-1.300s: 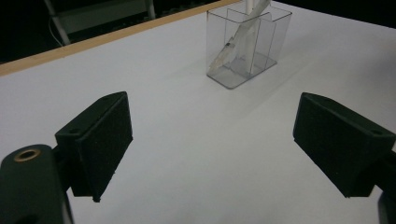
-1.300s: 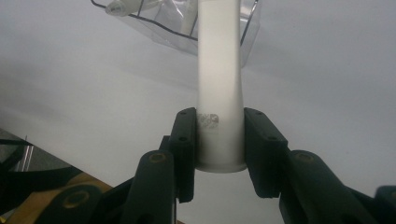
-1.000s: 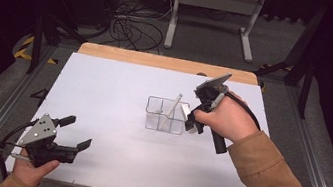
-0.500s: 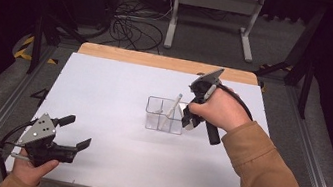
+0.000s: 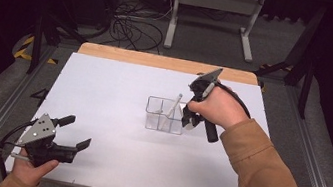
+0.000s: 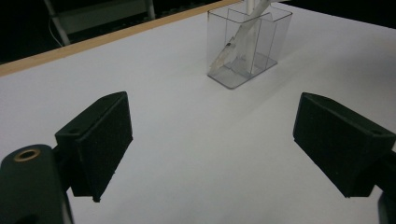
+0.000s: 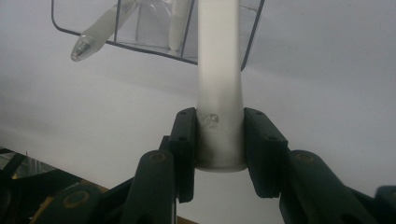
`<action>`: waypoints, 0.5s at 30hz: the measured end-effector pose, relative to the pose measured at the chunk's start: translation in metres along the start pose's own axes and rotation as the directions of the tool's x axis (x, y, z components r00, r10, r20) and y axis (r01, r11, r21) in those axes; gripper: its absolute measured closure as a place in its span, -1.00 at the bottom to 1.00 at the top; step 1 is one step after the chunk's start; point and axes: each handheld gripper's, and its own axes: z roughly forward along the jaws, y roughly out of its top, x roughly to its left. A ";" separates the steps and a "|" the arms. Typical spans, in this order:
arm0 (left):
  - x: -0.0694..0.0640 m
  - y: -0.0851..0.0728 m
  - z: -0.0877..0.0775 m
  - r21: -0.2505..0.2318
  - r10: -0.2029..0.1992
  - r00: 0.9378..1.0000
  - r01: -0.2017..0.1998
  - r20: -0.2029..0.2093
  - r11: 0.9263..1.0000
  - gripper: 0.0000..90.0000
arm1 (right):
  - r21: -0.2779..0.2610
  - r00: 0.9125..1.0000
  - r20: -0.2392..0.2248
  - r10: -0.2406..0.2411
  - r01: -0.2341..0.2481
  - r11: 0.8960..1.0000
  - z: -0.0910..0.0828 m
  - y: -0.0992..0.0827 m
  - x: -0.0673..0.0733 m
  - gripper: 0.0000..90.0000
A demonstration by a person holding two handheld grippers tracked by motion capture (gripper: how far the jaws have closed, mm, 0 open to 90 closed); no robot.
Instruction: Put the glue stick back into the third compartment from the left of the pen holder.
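Right gripper (image 7: 219,140) has its two black jaws pressed on both sides of a white tube-like object (image 7: 219,84), which stands between them and reaches up toward the clear plastic container (image 7: 250,42). From the high view this gripper (image 5: 189,120) is held by the right hand (image 5: 215,109), in a brown sleeve (image 5: 267,180), just at the right side of the container (image 5: 165,116), which stands near the middle of the white table (image 5: 114,90). The container is transparent and has a dividing wall inside. A pale pen-like item (image 5: 171,108) leans in it, tilted, with its upper end above the rim; the right gripper view also shows a frosted pen (image 7: 100,32) lying aslant through the container wall, but it is difficult to say whether it is the same item. Left gripper (image 5: 72,134) rests low at the near left corner of the table, held by the left hand (image 5: 31,166), well apart from the container. Its jaws stand wide apart with nothing between them, and in the left gripper view (image 6: 212,149) the container (image 6: 247,44) appears farther ahead on the bare white surface (image 6: 187,140).
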 end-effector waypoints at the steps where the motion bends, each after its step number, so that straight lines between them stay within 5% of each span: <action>1: 0.000 0.000 0.000 0.000 0.003 1.000 -0.003 0.000 1.000 -0.72 | 0.004 1.000 0.001 0.001 -0.001 1.000 0.001 0.001 0.000 0.50; 11: 0.000 -0.001 -0.001 0.000 -0.004 1.000 0.004 -0.002 1.000 -0.72 | 0.022 0.999 0.023 0.030 -0.031 0.999 0.008 0.011 0.002 0.46; 15: 0.001 -0.001 -0.001 0.001 0.002 1.000 -0.002 -0.001 1.000 -0.72 | -0.089 1.000 -0.002 0.029 -0.029 0.996 0.002 0.012 0.001 0.17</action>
